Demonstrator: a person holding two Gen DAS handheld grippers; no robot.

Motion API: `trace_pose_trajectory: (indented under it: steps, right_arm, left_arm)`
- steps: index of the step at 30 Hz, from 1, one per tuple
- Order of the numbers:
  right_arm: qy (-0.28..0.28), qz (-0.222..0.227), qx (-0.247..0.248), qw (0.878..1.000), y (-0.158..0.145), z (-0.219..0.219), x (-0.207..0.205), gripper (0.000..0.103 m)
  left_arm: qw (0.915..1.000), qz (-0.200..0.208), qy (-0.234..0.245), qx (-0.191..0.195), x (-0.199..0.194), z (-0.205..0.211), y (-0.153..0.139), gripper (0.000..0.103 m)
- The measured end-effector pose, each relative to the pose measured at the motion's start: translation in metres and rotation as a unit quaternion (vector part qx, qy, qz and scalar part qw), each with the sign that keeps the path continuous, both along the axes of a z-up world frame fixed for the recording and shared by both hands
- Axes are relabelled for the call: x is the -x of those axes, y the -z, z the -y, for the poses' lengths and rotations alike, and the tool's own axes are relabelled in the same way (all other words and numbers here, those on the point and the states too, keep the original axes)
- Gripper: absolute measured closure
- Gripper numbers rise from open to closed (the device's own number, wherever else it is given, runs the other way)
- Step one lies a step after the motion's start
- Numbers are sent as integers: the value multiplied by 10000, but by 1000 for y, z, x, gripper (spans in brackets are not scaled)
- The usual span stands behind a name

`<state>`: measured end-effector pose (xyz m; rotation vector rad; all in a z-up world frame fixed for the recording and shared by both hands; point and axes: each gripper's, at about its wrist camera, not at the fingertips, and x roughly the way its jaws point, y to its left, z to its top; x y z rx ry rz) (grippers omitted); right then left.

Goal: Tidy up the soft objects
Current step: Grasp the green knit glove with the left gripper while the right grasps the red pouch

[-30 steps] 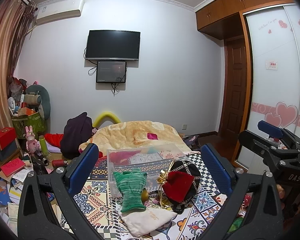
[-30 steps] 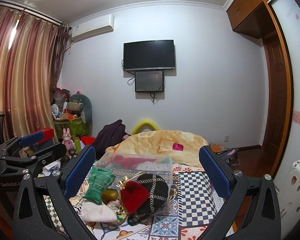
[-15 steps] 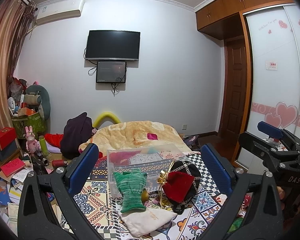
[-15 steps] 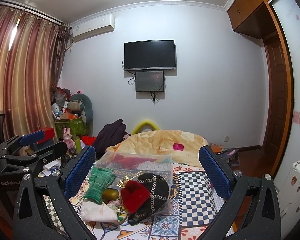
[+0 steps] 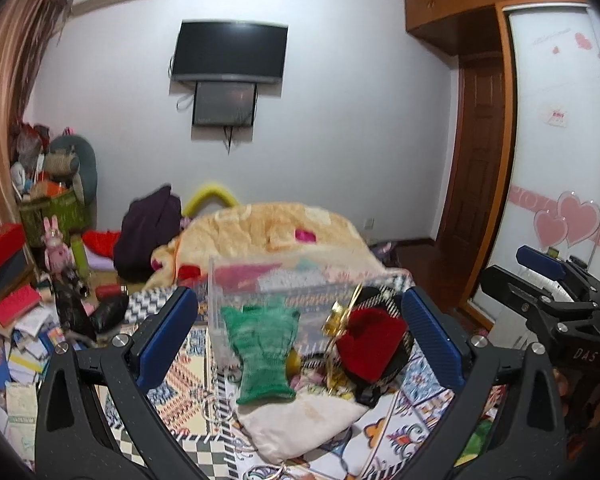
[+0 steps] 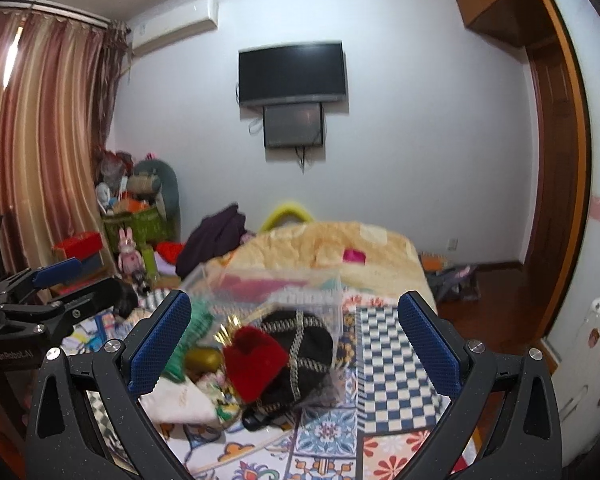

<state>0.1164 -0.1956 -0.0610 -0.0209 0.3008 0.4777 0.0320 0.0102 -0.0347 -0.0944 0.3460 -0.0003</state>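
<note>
Patterned bedspread: one green knit

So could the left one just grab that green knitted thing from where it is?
Probably yes: the left gripper has its jaws wide open, and the green knitted piece lies on top of the pile between them, with nothing covering it.

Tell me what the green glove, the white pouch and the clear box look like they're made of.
Green glove: knitted yarn, matte, by its ribbed rows. White pouch: soft woven cloth, probably cotton, matte; it sags and creases. Clear box: rigid transparent plastic, glossy; the contents show through its straight walls.
</note>
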Motion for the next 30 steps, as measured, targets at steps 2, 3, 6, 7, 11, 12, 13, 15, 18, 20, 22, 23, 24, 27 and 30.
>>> trace_pose_trajectory:
  steps: [2,3,6,7,11,12,13,15,18,20,22,23,24,27,30]
  right_arm:
    - [-14,-193,66,9998,11,0,-8,0]
    - [-34,-321,101,9994,17,-1,-13,0]
    - [-122,-743,146,9971,36,0,-27,0]
    - [-144,-853,155,9961,40,0,-31,0]
    - [-218,-1316,172,9909,58,-1,-49,0]
    - [-262,-1430,150,9893,61,0,-53,0]
    - [-307,-1494,126,9882,63,-1,-54,2]
    - [-369,-1511,82,9878,67,-2,-54,9]
    - [-544,-1407,81,9885,64,-6,-50,20]
    - [-653,-1296,90,9894,59,-12,-48,25]
    - [-793,-1203,101,9895,55,-19,-49,30]
    - [-859,-1165,120,9894,54,-23,-52,31]
    - [-940,-1138,165,9889,54,-29,-52,35]
    - [-1104,-1240,323,9856,62,-42,-62,49]
    - [-1195,-1453,397,9813,72,-53,-68,69]
  left_arm:
    - [9997,-233,-30,16,-9,-4,14,0]
    - [9994,-355,-36,44,-14,-7,21,0]
    - [9977,-653,-78,162,-27,-16,39,0]
    - [9966,-783,-107,225,-34,-20,47,0]
    - [9925,-1106,-207,477,-53,-35,71,1]
    - [9913,-1175,-225,555,-58,-38,76,5]
    - [9903,-1230,-226,611,-62,-41,80,13]
    - [9874,-1385,-217,735,-70,-46,88,18]
    - [9856,-1464,-185,824,-79,-49,96,25]
    - [9857,-1484,-133,793,-82,-46,99,29]
    - [9863,-1472,-84,741,-84,-43,100,34]
    - [9865,-1469,-60,728,-85,-41,100,35]
    - [9866,-1466,-30,719,-85,-40,100,38]
    - [9865,-1466,64,727,-88,-40,100,48]
    - [9855,-1495,207,779,-89,-38,101,63]
